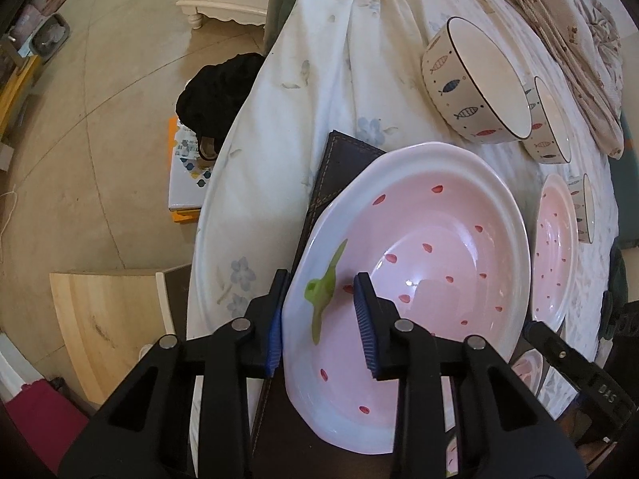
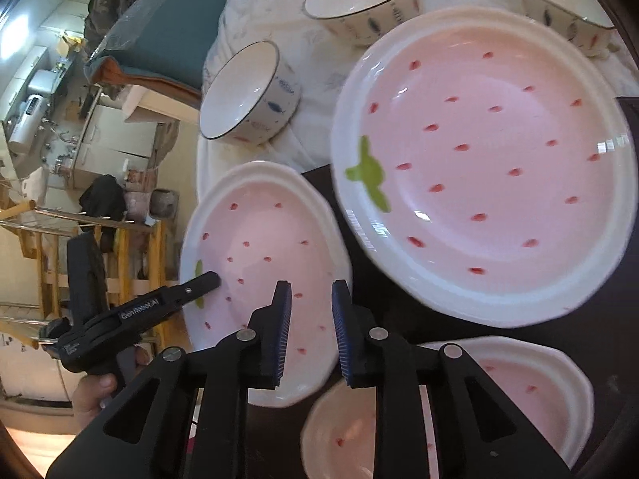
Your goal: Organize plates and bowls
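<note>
My left gripper (image 1: 321,315) straddles the left rim of a pink strawberry plate (image 1: 431,247) by its green leaf mark; the jaws stand wide with the rim between them, not pressing. In the right wrist view that plate (image 2: 255,247) lies at lower left with the left gripper (image 2: 191,285) on it. My right gripper (image 2: 310,319) is open and empty above that plate's right rim. A larger strawberry plate (image 2: 491,167) lies at the right, two smaller ones (image 2: 535,391) (image 2: 343,431) below. Fish-pattern bowls (image 2: 247,95) (image 2: 359,0) (image 1: 475,84) stand behind.
The dishes sit on a dark placemat (image 1: 343,167) over a floral white tablecloth (image 1: 279,127). The table edge drops to the floor at the left. A beige cloth (image 1: 579,52) lies at the far right. A teal chair (image 2: 159,40) stands behind the table.
</note>
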Tool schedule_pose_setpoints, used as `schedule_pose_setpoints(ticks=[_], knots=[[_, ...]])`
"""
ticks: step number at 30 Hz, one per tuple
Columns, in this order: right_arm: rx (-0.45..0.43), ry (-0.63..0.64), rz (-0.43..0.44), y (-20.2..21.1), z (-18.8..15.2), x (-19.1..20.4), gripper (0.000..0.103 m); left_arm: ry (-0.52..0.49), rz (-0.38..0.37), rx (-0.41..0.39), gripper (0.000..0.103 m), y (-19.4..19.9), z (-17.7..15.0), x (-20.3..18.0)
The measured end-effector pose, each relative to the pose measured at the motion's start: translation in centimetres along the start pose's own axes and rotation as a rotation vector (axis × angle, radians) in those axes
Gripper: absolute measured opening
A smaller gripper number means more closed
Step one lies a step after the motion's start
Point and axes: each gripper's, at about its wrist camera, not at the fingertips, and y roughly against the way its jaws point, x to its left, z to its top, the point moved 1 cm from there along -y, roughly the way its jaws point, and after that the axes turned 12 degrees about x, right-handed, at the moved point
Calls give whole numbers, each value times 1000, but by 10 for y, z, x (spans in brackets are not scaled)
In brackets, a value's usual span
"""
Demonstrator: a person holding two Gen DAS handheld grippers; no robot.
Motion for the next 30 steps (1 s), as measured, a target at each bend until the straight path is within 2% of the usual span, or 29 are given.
schedule_pose_setpoints(ticks=[3, 6, 9, 11, 12, 13, 16, 18, 20, 22, 23, 26, 30], knots=[[32, -33, -26, -3, 2, -10, 24, -3, 5, -1, 28, 0, 0, -1], [90, -76, 61, -17, 6, -20, 24, -1, -4, 3, 26, 0, 0, 1], [125, -96, 79, -35, 11, -22, 21, 2, -22, 11, 25, 0, 2, 5], [105, -73, 84, -36, 17, -17, 21, 4, -29, 9, 25, 0, 3, 7], [106, -62, 44, -37, 20, -11, 22, 1, -32, 6, 25, 0, 3, 7], [103, -46, 31, -38, 22, -7, 27, 0, -33, 5, 25, 0, 2, 7], [102, 14, -58, -43, 22, 6, 29, -1, -33, -5, 25, -1, 1, 5], [93, 45, -85, -43, 20, 11, 29, 9, -38, -21, 25, 2, 0, 8], [83, 76, -74, -41, 17, 13, 24, 24, -39, -44, 25, 7, -2, 11], [62, 116, -19, -32, 12, 15, 17, 38, -69, -59, 23, 13, -2, 14], [47, 134, 3, -25, 9, 18, 17, 46, -94, -67, 23, 16, -3, 15], [27, 178, -19, -16, 1, 28, 17, 27, -99, -91, 23, 25, -6, 11], [-17, 182, 58, 3, -7, 26, 16, 21, -125, -84, 24, 29, -15, 3]])
